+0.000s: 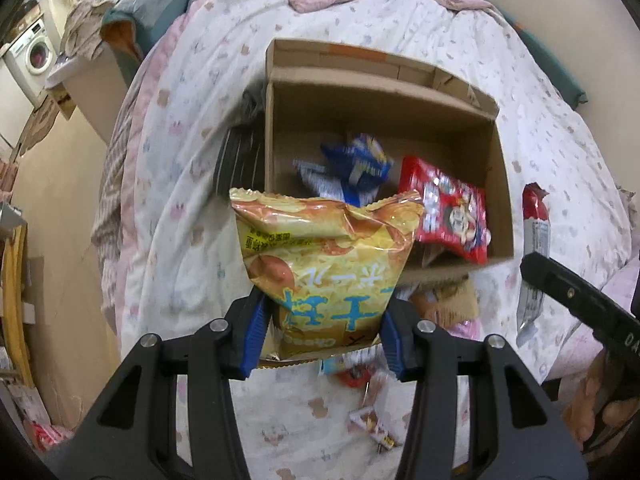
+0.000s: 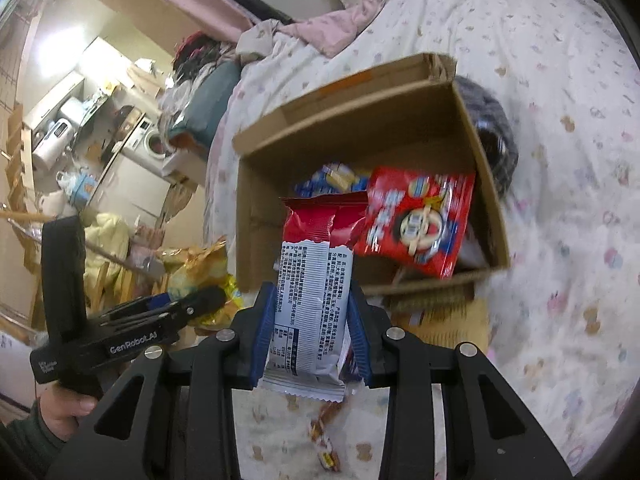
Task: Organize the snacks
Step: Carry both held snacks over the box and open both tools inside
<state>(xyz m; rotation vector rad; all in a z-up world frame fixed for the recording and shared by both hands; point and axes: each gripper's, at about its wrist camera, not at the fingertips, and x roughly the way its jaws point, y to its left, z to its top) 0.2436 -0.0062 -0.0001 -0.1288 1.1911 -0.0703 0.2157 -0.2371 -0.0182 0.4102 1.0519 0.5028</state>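
My left gripper [image 1: 322,330] is shut on a yellow-orange chip bag [image 1: 320,256], held up in front of an open cardboard box [image 1: 280,148] on the bed. My right gripper [image 2: 312,336] is shut on a long red-and-white snack packet [image 2: 312,280], raised just short of the same box [image 2: 256,208]. Inside the box lie a red snack bag [image 1: 452,212] [image 2: 416,216] and blue packets [image 1: 356,164] [image 2: 332,178]. The right gripper's packet [image 1: 534,240] shows at the right edge of the left wrist view. The left gripper [image 2: 176,306] with its chip bag [image 2: 208,276] appears at left in the right wrist view.
The box rests on a white patterned quilt [image 1: 192,184]. Small loose snack packets [image 1: 372,424] [image 2: 326,446] lie on the quilt below the grippers. A dark round object [image 2: 496,136] sits beside the box. A person's hand [image 2: 60,412] grips the left tool. Clutter and a washing machine [image 1: 34,56] fill the far left.
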